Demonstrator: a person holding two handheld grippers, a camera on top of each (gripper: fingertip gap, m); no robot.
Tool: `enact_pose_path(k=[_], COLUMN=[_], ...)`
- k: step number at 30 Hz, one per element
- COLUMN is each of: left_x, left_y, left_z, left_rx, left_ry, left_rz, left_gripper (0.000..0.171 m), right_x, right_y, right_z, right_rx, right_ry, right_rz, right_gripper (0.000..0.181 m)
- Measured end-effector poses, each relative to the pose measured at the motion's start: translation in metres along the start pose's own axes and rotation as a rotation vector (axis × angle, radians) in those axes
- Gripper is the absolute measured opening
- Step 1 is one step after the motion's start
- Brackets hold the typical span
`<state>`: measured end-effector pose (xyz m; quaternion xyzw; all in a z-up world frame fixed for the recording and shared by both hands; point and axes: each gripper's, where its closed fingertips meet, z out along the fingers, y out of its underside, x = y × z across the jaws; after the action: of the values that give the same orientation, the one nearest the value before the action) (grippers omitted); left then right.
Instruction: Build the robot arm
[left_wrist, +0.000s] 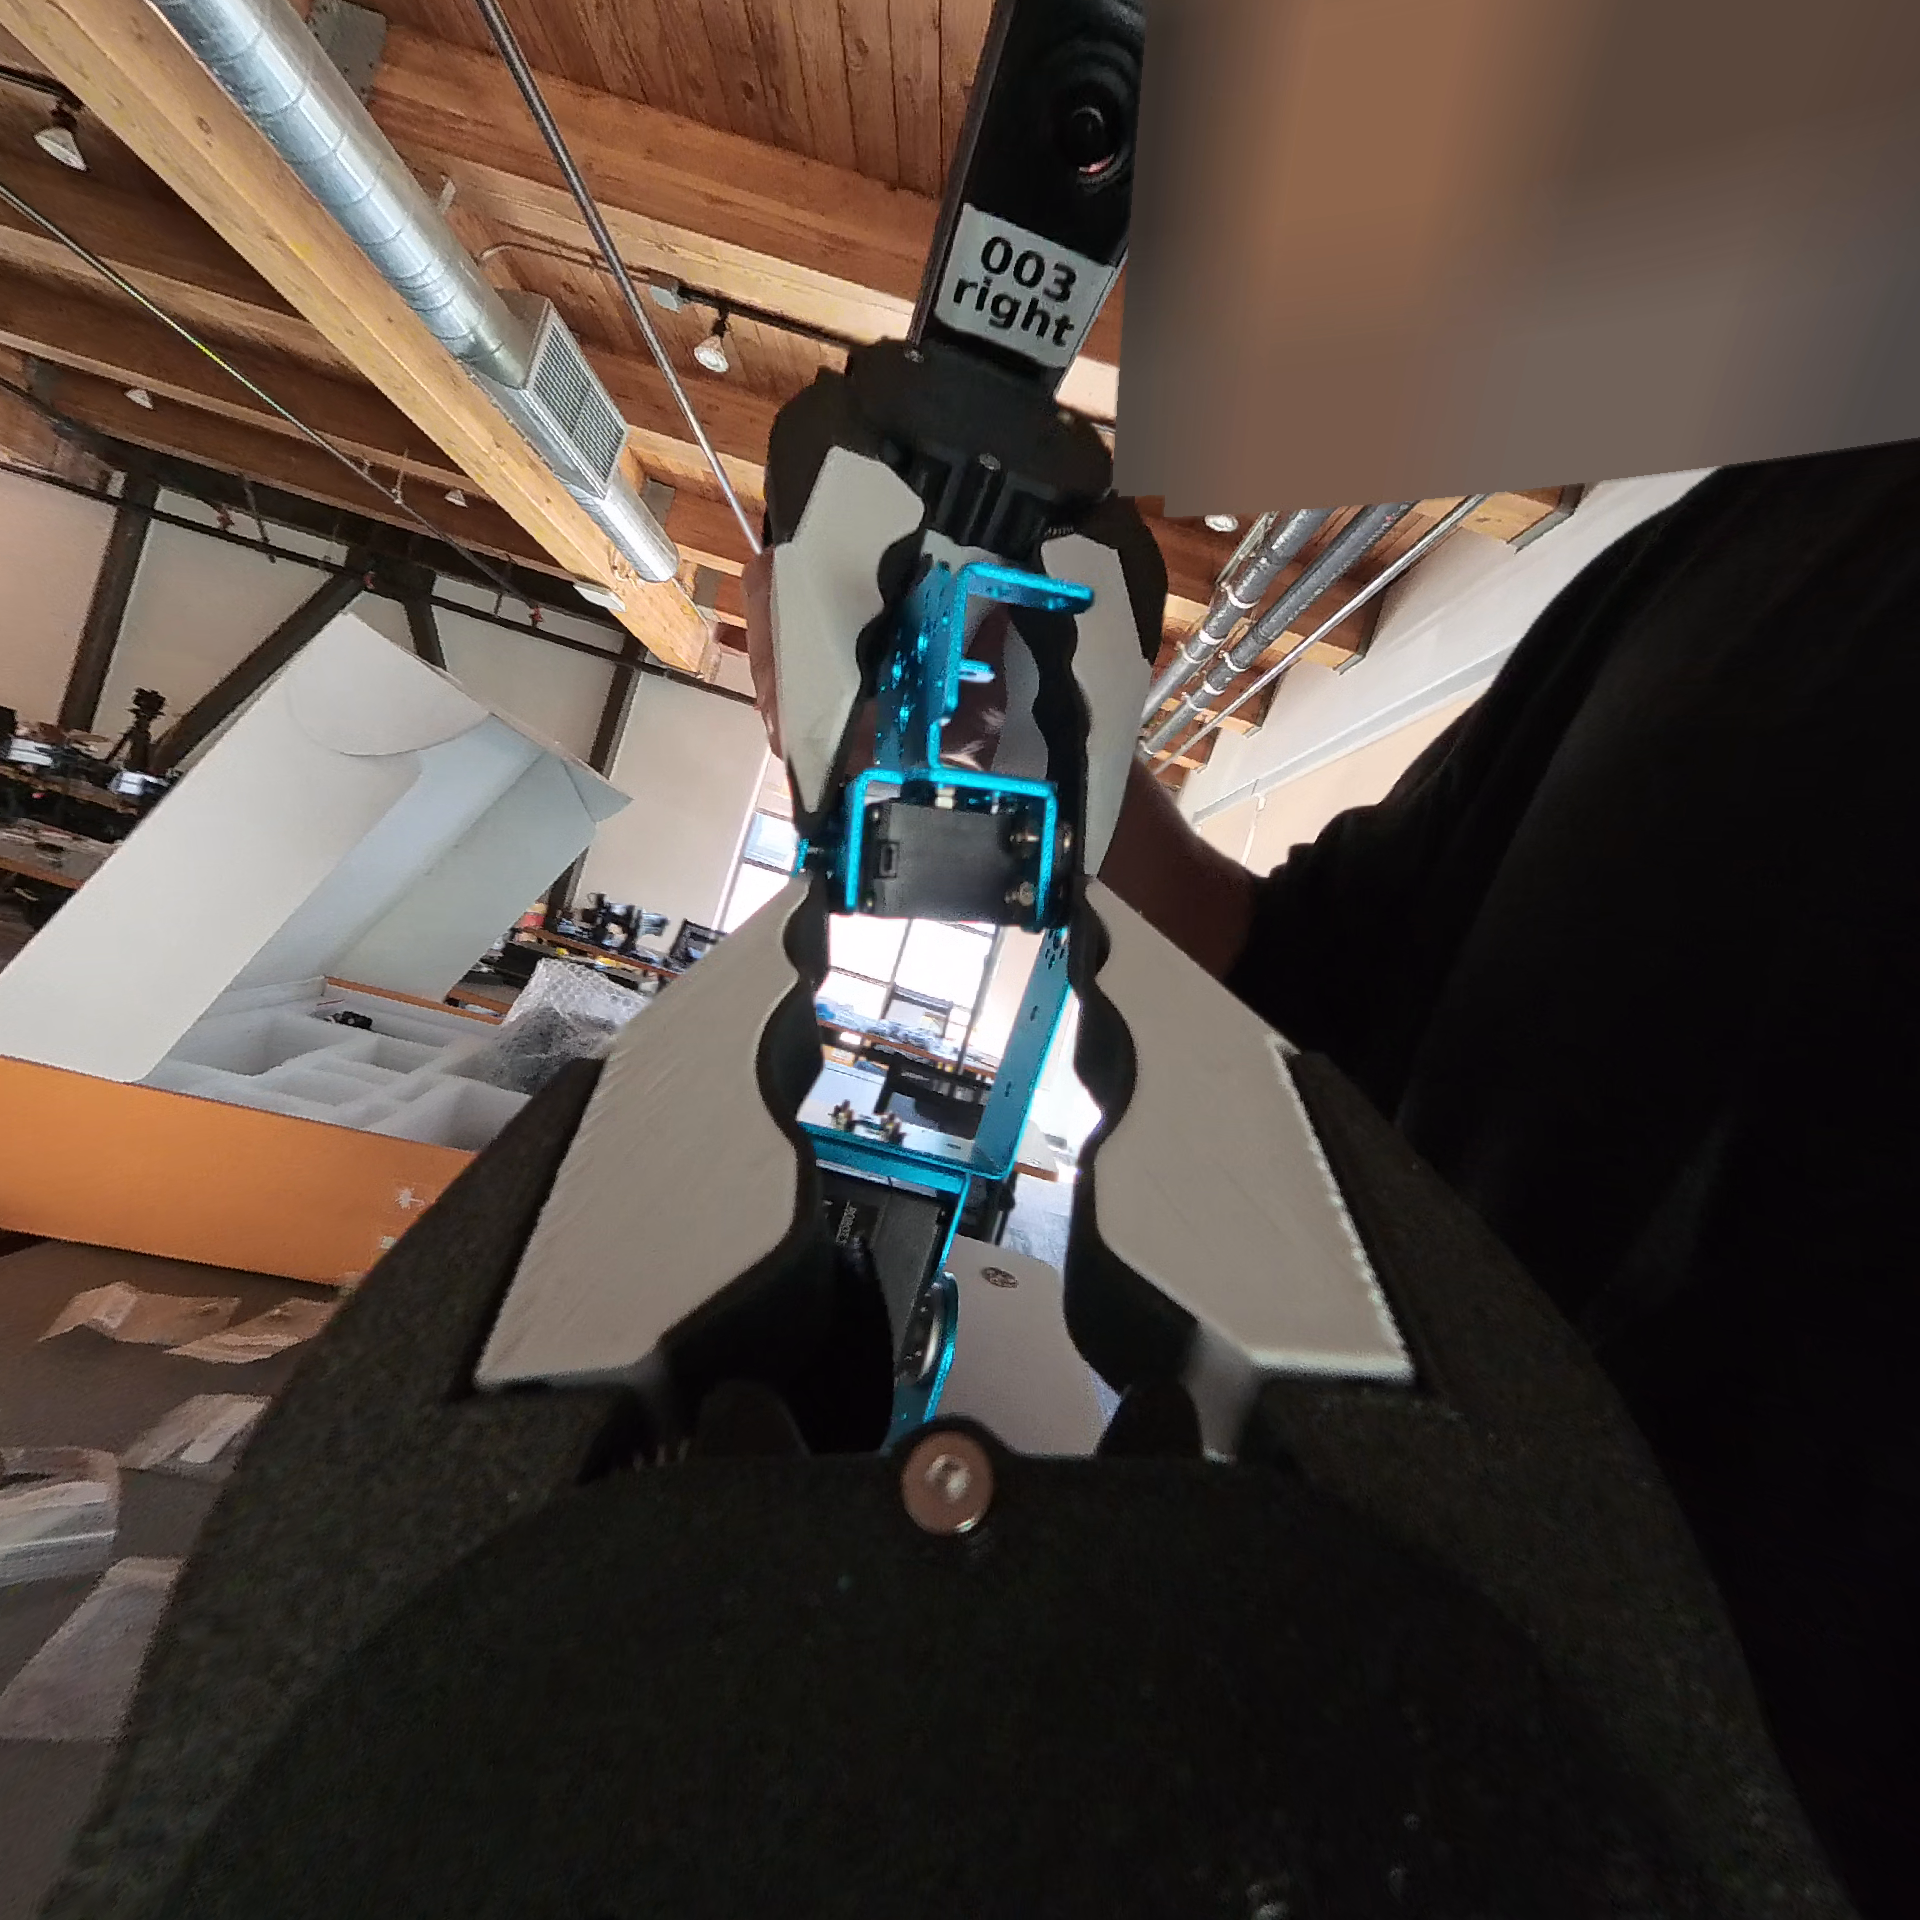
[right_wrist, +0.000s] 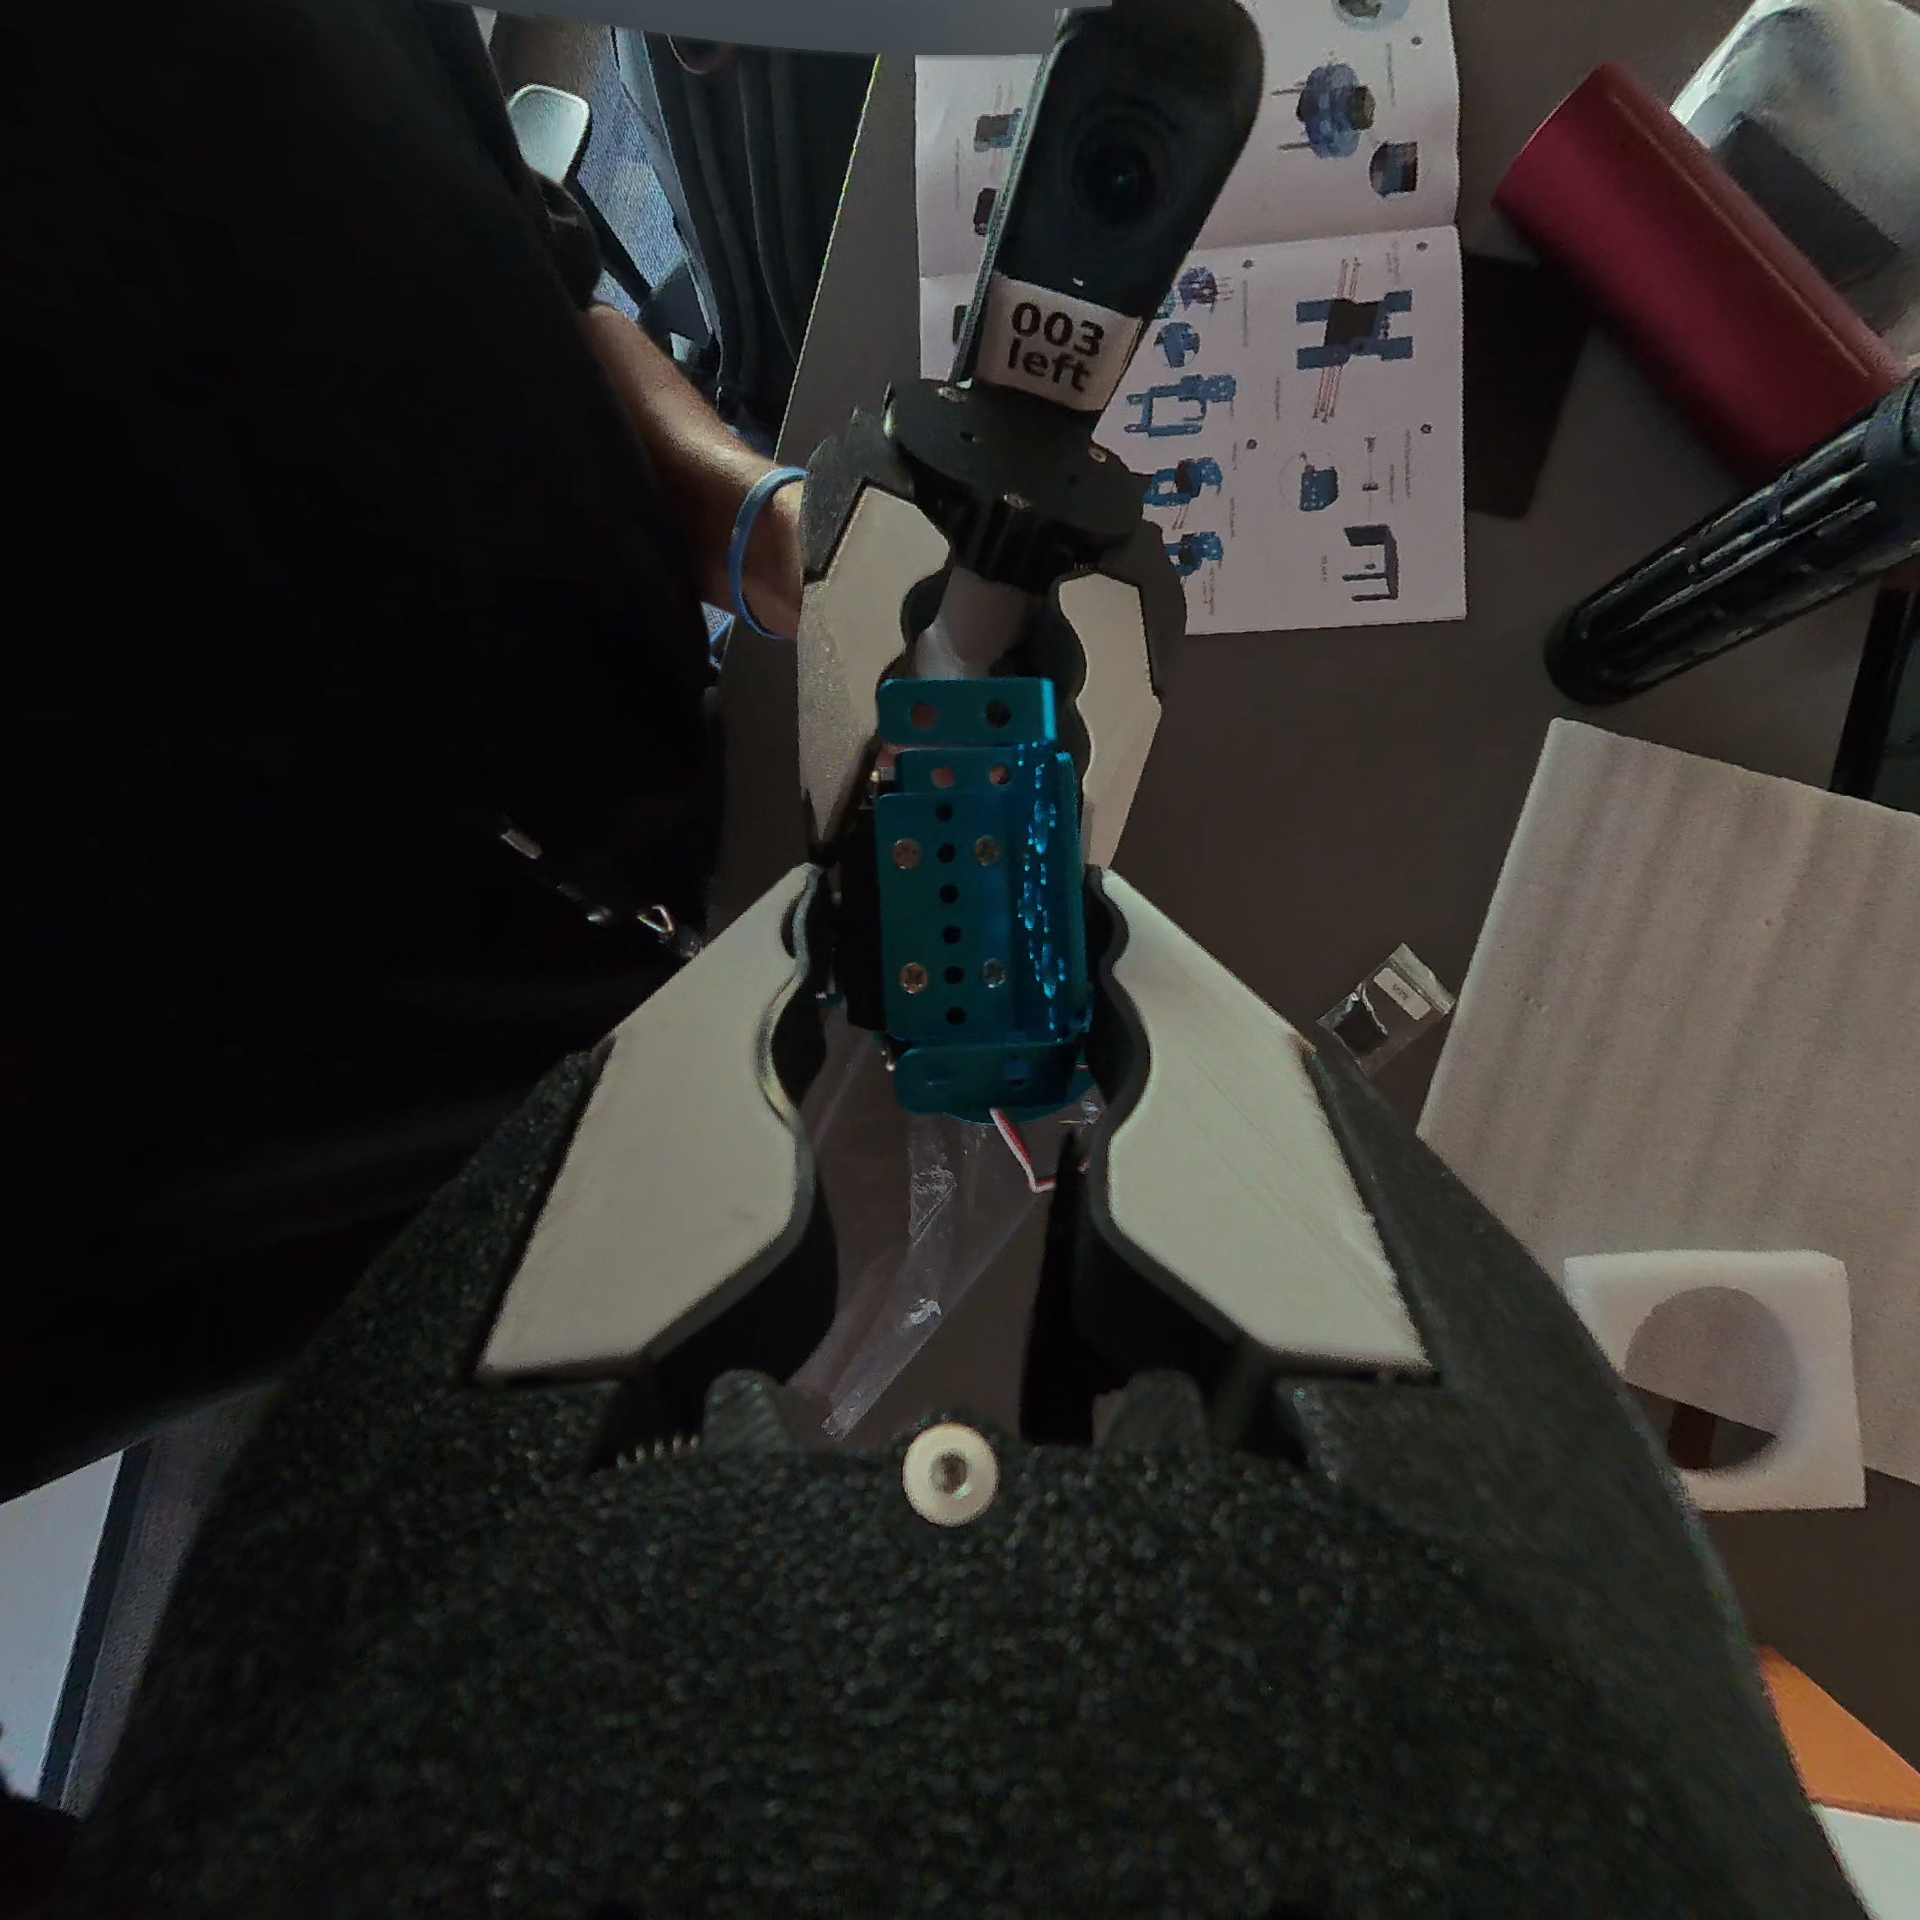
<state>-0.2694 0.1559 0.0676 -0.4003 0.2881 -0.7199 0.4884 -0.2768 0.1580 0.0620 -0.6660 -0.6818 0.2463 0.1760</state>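
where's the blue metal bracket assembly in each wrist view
Left wrist view: blue metal bracket assembly at centre, between both grippers' fingers, against the ceiling.
Right wrist view: centre, above the grey table.
Shared landmark: the person's black shirt, right in the left wrist view, left in the other.

My left gripper (left_wrist: 940, 914) is pointing upward toward the wooden ceiling (left_wrist: 727, 135), its white fingers (left_wrist: 675, 1143) closing on the lower part of a blue metal bracket assembly (left_wrist: 951, 862) with a black motor block set in it. My right gripper (left_wrist: 961, 748) is facing mine from above, its fingers pressing the assembly's upper end. A silver duct (left_wrist: 416, 260) is running along a ceiling beam. At left, a white box lid (left_wrist: 291, 790) is standing open over white foam compartments (left_wrist: 343, 1060). A dark sleeve (left_wrist: 1662, 935) is filling the right side.
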Motion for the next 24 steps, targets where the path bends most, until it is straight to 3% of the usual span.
enact_pose_path(k=[3, 11, 24], left_x=[0.000, -0.001, -0.007], left_y=[-0.001, -0.008, -0.006], left_z=[-0.001, -0.008, -0.015], left_rx=[0.024, 0.188, 0.191], left_ry=[0.014, 0.210, 0.222], left_rz=[-0.026, -0.244, -0.229], left_gripper=[0.047, 0.045, 0.047], right_x=[0.001, 0.001, 0.006], right_y=[0.000, 0.001, 0.006], right_z=[0.001, 0.001, 0.004], right_rx=[-0.004, -0.014, -0.037], right_ry=[-0.004, -0.002, 0.032], right_rz=[0.007, 0.021, 0.030], right_gripper=[0.048, 0.048, 0.047])
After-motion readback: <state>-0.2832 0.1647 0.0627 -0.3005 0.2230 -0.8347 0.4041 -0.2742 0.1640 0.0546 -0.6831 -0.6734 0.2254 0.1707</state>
